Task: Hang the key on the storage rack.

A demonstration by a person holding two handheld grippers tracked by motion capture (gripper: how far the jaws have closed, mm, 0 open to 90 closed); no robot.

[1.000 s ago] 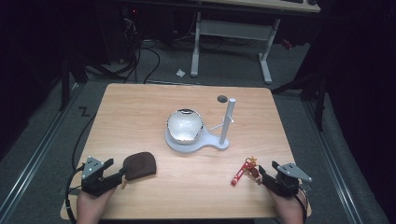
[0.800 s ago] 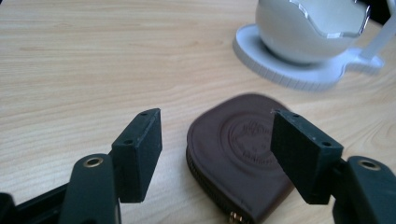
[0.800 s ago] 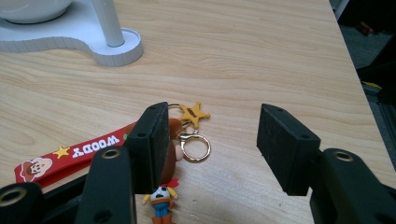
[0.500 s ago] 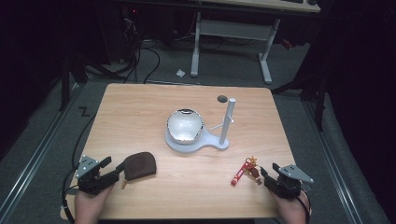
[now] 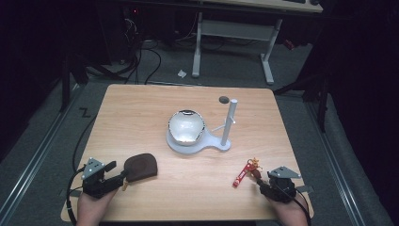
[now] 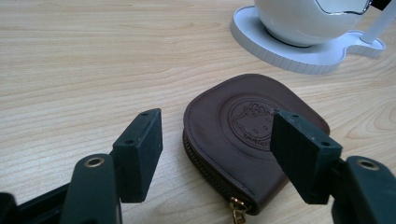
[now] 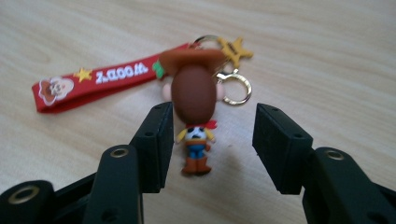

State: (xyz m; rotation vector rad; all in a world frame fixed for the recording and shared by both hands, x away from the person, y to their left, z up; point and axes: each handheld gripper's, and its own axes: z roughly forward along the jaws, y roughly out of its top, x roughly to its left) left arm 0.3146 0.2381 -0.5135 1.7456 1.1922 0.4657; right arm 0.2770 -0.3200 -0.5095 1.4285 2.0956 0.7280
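Holding: a gripper in each hand at the near edge of the wooden table (image 5: 141, 113), both low over the top.
My left gripper (image 6: 217, 149): jaws spread wide, gripping nothing; they stand on either side of the near end of the brown coin pouch (image 6: 252, 140), with bare wood between the left pad and the pouch.
Brown coin pouch: lies flat on the near left of the table, stamped emblem up, its brass zip pull (image 6: 236, 208) toward me.
My right gripper (image 7: 212, 144): jaws parted, nothing clamped; the cowboy figure keychain (image 7: 194, 112) lies between them, close to the left pad, whether touching I cannot tell.
Keychain parts: red strap (image 7: 93, 79) runs off to the left; gold star (image 7: 235, 47) and clasp ring (image 7: 236, 88) beside the hat.
Table middle: white bowl (image 5: 186, 126) on a white base (image 5: 207, 143) with an upright post (image 5: 229, 121), well apart from both grippers.
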